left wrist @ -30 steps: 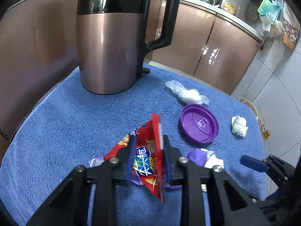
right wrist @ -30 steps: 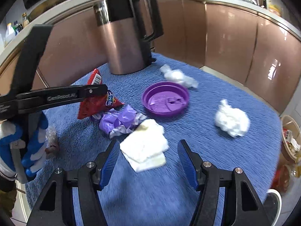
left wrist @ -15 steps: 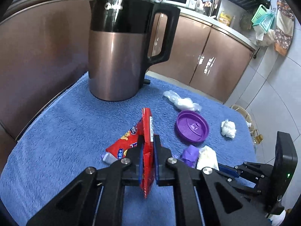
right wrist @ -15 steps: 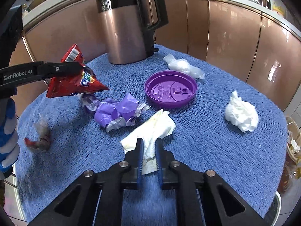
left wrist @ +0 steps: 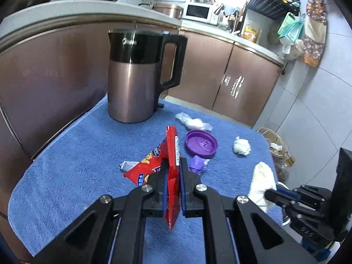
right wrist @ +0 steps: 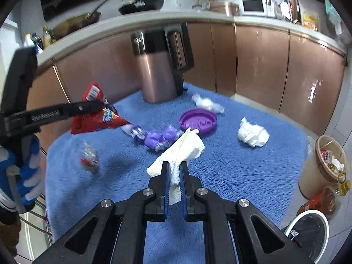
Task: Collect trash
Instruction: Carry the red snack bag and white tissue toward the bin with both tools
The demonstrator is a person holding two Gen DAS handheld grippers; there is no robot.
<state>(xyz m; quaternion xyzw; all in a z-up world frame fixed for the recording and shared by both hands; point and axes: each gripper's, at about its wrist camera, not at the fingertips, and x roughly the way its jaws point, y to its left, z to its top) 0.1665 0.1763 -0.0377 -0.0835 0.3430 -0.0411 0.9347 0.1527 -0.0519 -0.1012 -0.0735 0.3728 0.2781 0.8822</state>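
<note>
1. Between the left gripper's (left wrist: 173,182) fingers (left wrist: 184,189): red snack wrapper (left wrist: 171,154), pinched edge-on, the fingers closed flat against it. Wrapper hangs clear of the blue towel (left wrist: 77,154) that covers the bench.
2. Between the right gripper's (right wrist: 175,176) fingers (right wrist: 184,182): white tissue (right wrist: 182,149), clamped at its lower end, the rest flaring out ahead. Fingers shut down to the thickness of the paper. Tissue appears lifted off the towel, though the far tip overlaps the purple lid (right wrist: 198,121) in the right wrist view and I cannot tell contact from overlap.
3. Just beyond the fingers, on the towel: crumpled purple wrapper (right wrist: 156,138), small clear-and-red wrapper (right wrist: 89,157) (blurred), purple lid, white paper ball (right wrist: 253,133), clear plastic scrap (right wrist: 206,104) near the kettle (left wrist: 136,77).
4. Off the bench edge, on the floor to the right: tan bin (right wrist: 323,167) already holding rubbish, and a white-rimmed bin (right wrist: 308,231) with a dark liner.
5. Step in hand, as judged: both picks made, loads raised; carry to a bin comes next.
6. Next move calls for: swing both grippers right and past the bench edge, keep the fingers tight until over a bin mouth, then open. Risk: thin tissue slipping or tearing; wrapper tail snagging the towel pile.
7. Remaining, as judged: five pieces on the towel, so early in the task.
</note>
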